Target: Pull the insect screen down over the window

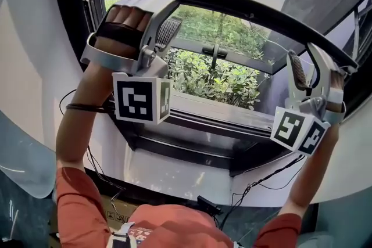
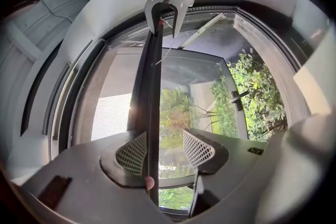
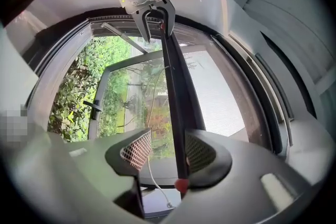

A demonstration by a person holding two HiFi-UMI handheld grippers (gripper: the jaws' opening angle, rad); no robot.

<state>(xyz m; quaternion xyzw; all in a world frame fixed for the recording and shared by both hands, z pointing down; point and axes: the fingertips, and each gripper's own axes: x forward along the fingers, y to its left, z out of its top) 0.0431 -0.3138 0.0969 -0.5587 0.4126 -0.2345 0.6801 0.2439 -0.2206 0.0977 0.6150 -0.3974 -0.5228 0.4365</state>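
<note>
In the head view, the insect screen's dark pull bar curves across the upper part of the window. The left claw is hooked over its left end and the right claw over its right end, with green shrubs showing below. In the left gripper view, the left claw stands apart with the pull bar between its pads, lying against the left pad and clear of the other. In the right gripper view, the right claw is likewise apart, the pull bar resting along its right pad.
</note>
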